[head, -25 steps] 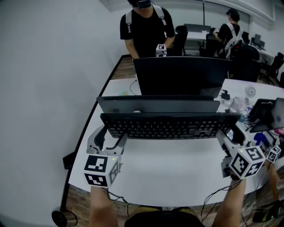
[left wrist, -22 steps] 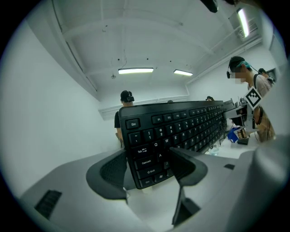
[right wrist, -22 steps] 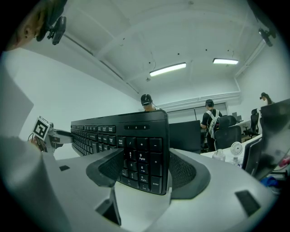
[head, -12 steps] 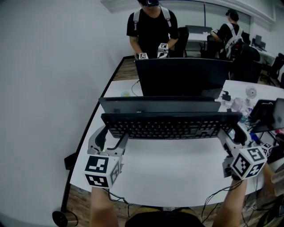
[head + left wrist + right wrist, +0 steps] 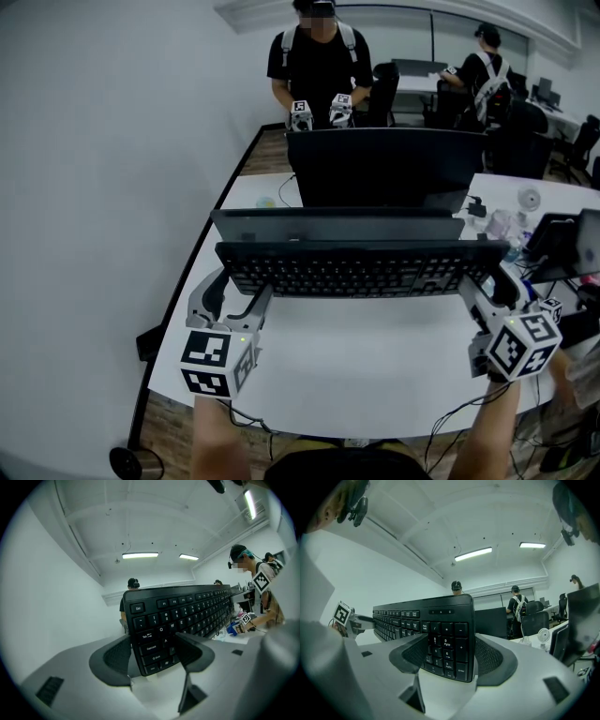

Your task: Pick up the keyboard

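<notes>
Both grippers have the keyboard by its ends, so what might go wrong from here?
The left gripper and right gripper clamp only the ends of the keyboard. If either hand drifts outward or loosens, it may drop onto the table. The monitor stands behind it, so pushing forward might bump it.

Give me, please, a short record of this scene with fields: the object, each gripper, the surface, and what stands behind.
object: black keyboard, held at both ends, keys tilted toward the head camera
left gripper: jaws closed on the keyboard's Esc end
right gripper: jaws closed on the number-pad end
surface: white table
behind: dark monitor; beyond it, a person in black
lifted clear of the table: cannot tell
</notes>
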Demonstrator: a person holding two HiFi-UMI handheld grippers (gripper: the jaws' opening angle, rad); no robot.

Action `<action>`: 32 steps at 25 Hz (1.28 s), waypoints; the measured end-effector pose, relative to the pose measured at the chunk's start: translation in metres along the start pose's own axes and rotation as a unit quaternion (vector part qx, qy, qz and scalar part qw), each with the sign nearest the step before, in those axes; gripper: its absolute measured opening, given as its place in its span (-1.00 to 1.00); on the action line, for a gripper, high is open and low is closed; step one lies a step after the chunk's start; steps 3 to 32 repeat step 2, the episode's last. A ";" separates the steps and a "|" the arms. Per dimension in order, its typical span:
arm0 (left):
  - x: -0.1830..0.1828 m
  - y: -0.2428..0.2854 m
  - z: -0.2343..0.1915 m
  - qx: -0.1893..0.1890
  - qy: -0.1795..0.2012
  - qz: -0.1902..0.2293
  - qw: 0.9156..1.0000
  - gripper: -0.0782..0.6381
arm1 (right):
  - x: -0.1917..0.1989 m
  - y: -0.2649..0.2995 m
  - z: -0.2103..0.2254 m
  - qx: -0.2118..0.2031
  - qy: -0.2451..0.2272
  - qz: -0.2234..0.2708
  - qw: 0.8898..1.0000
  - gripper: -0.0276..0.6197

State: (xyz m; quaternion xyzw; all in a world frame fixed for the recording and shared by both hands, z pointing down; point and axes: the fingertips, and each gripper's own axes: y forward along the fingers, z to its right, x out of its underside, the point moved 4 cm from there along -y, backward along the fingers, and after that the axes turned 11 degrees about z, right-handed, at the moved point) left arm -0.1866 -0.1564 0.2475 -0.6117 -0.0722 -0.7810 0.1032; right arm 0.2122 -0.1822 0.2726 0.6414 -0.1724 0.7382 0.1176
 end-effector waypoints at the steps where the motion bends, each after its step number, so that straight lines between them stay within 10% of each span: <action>1: 0.006 0.004 0.001 0.000 0.000 0.000 1.000 0.04 | 0.006 0.002 0.003 0.000 0.000 0.000 1.000 0.05; 32: 0.012 0.008 0.003 0.001 0.000 0.000 1.000 0.04 | 0.013 0.005 0.006 0.001 0.001 0.000 1.000 0.05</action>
